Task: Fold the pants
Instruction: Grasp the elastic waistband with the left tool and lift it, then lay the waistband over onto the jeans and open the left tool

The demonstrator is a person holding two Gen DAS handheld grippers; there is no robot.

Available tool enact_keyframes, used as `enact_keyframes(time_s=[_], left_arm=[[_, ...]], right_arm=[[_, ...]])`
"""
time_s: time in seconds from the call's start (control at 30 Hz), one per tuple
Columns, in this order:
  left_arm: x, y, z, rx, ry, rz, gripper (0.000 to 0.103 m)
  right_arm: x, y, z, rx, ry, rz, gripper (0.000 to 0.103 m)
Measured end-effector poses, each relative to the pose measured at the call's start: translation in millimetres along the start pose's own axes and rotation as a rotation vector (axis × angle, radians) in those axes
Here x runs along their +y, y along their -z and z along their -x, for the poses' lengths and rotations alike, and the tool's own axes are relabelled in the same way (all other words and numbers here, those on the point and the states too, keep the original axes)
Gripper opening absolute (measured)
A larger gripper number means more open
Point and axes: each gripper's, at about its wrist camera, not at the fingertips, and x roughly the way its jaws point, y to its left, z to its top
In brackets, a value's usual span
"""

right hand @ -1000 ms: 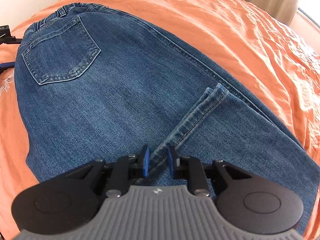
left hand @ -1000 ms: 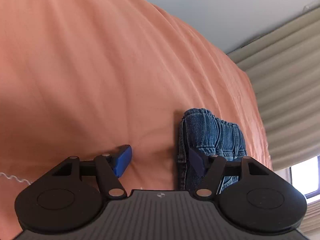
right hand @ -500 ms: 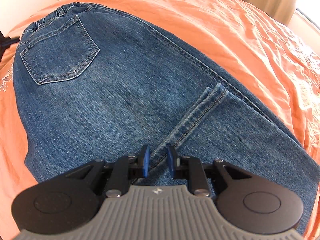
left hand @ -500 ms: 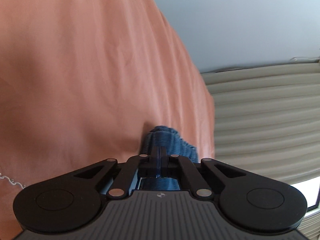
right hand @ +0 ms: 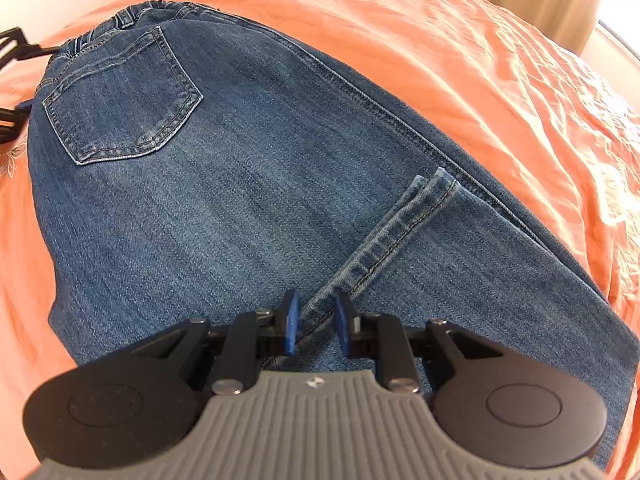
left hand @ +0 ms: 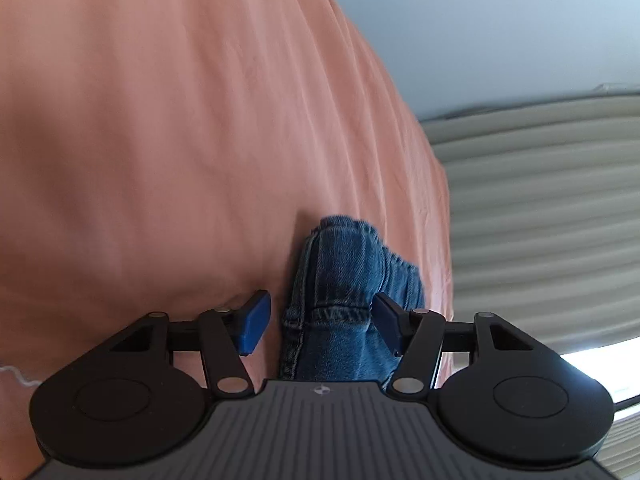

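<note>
- Left tongs (left hand: 318, 326): now standing spread again after pinching the waistband (left hand: 352, 264) half a second ago; release reads as done.
- Right tongs (right hand: 316, 326): staying slightly parted, straddling the leg hem (right hand: 384, 248), gripping nothing.
- Pants (right hand: 240, 184): lying folded on the orange bed (right hand: 460, 60).

I see an orange bedsheet (left hand: 168, 152), wrinkled and covering the bed, with a small white embroidered motif (right hand: 9, 160) near its left edge, beige pleated curtains (left hand: 540, 248) beyond it, a pale wall (left hand: 500, 28), and a bright window (left hand: 608, 364).
</note>
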Motion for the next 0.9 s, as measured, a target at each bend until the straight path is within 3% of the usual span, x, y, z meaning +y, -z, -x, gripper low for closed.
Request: enact_keyframes(time_s=[0.03,0.1,0.23,0.37,0.57,0.67,0.9], left_arm=[[-2.6,1.0,-4.4,0.004,-0.009,-0.025,0.062],[-5.7,2.2,-11.2,0.007,-0.022,-0.055,0.046],[-8.5,2.9,-12.5,0.001,-0.036,-0.084,0.031],[-29.8,14.6,5.9,-0.065,-0.012,-0.188,0.016],[-90.3,50.3,49.7,-0.111,0.160,-0.436,0.014],[-115.7,82.7,74.1,-0.145,0.220,-0.624,0.014],[-156.8,178.1,109.2,-0.012,0.405,-1.042,0.014]], right_arm=[[-0.2,-0.3,-0.4,0.001,-0.001,0.000,0.017],[0.2,-0.4,-0.8,0.000,0.000,-0.001,0.017],[1.4,0.2,0.0,-0.004,0.006,-0.001,0.017],[2.8,0.3,0.8,-0.002,0.011,-0.003,0.017],[10.6,-2.0,12.3,-0.031,0.044,-0.011,0.016],[6.1,0.8,33.6,-0.081,0.049,-0.078,0.014],[-10.4,27.6,81.4,-0.098,0.093,-0.231,0.014]])
